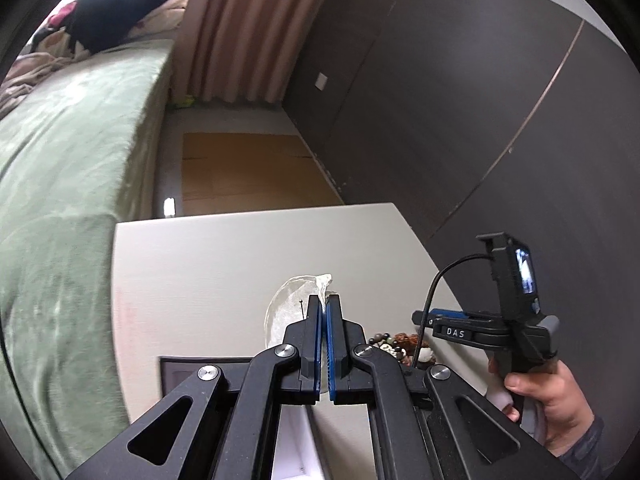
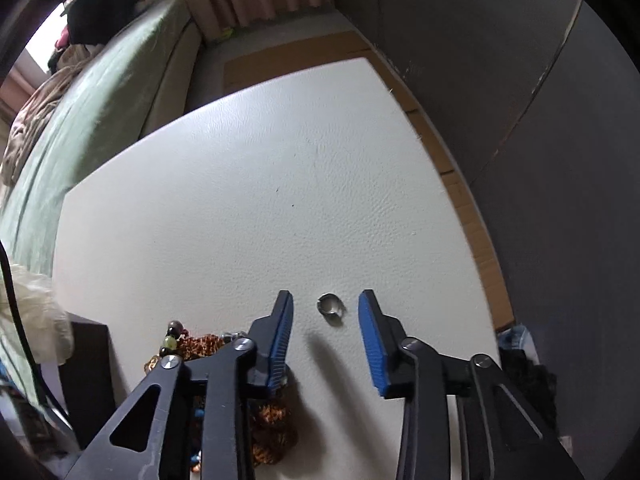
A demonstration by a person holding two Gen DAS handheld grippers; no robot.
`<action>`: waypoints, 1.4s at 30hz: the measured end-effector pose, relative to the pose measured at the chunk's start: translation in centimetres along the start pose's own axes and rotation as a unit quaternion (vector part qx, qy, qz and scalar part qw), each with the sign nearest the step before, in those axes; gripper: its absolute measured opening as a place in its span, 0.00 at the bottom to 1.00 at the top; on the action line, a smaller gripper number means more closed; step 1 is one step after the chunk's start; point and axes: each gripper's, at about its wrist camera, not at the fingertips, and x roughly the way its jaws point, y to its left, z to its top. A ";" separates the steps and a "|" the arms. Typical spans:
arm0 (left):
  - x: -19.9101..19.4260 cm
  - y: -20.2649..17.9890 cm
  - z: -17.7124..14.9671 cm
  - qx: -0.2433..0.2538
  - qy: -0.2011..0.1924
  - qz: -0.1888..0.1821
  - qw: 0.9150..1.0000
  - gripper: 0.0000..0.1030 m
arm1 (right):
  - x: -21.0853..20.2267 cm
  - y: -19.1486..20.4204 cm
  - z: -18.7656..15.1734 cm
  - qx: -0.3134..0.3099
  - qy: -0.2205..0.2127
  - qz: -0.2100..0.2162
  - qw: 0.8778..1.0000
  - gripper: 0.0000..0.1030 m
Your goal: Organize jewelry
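Observation:
My left gripper (image 1: 325, 301) is shut on a clear plastic bag (image 1: 294, 304) and holds it above the white table (image 1: 208, 264). A thin pin-like piece sticks up beside its left finger. My right gripper (image 2: 325, 300) is open low over the table, with a small silver ring (image 2: 331, 308) lying between its fingertips, touching neither. A pile of beaded bracelets, brown and orange (image 2: 200, 346), lies left of the right gripper; it also shows in the left wrist view (image 1: 400, 346). The right gripper (image 1: 424, 316) appears there too, held by a hand.
A dark box (image 1: 188, 372) with a white inner tray (image 1: 296, 440) sits under my left gripper at the table's near edge. A green-covered bed (image 1: 60, 184) runs along the left. A dark wardrobe wall (image 1: 440, 100) stands on the right, with cardboard (image 1: 248, 172) on the floor.

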 end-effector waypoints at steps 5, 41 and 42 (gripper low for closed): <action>-1.3 1.0 -0.3 -0.007 -0.008 0.011 1.000 0.01 | 0.2 0.6 0.3 -0.009 0.007 -0.024 1.000 0.23; -8.6 9.5 -1.2 -0.104 -0.050 0.052 0.992 0.77 | -9.8 15.1 -5.8 -0.125 -0.105 0.278 0.947 0.23; -8.5 9.7 -1.2 -0.106 -0.049 0.054 0.992 0.77 | -9.7 15.5 -5.7 -0.127 -0.097 0.278 0.947 0.46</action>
